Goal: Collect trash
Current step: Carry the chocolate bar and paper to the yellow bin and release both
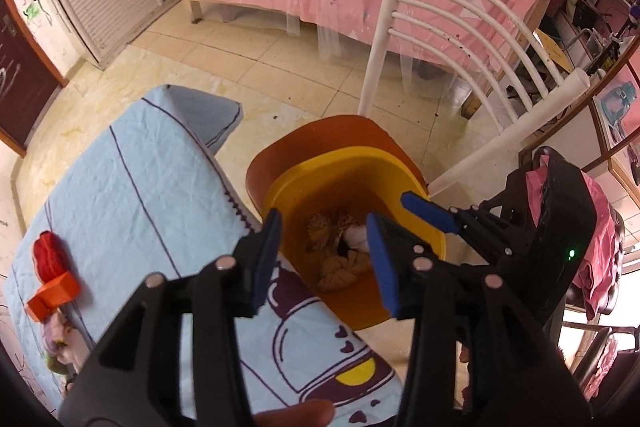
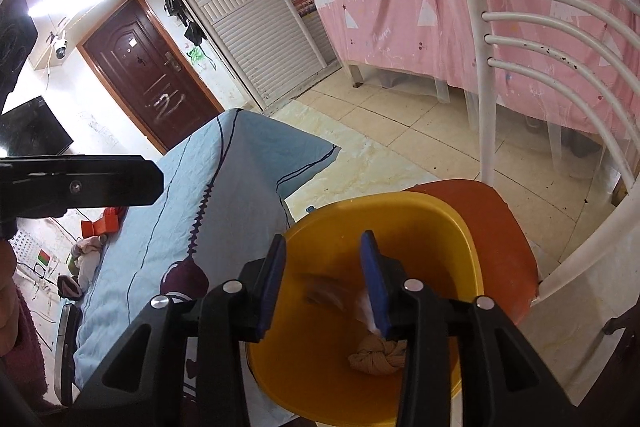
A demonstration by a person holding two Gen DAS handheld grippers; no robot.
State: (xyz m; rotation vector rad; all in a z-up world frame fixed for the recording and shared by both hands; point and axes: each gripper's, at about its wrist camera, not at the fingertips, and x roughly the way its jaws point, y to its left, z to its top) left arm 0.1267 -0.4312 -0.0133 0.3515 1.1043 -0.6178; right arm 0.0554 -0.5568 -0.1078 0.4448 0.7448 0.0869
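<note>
Above yellow bin [image 2: 400, 219] on orange chair seat [image 2: 496, 227] | both grippers, left [image 1: 324, 259], right [image 2: 324, 283]: jaws spread, empty | trash wads [image 1: 340, 259] inside bin | remaining litter [image 1: 60, 339] on counter [image 1: 132, 195] | advise: approach low, pinch centrally.

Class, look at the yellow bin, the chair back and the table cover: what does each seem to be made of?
Yellow bin: probably moulded plastic, with smooth, slightly glossy walls and a rounded rim.
Chair back: likely white-painted metal tubing, with dark chips in the paint.
Table cover: woven fabric, matte and creased, with printed lines.
</note>
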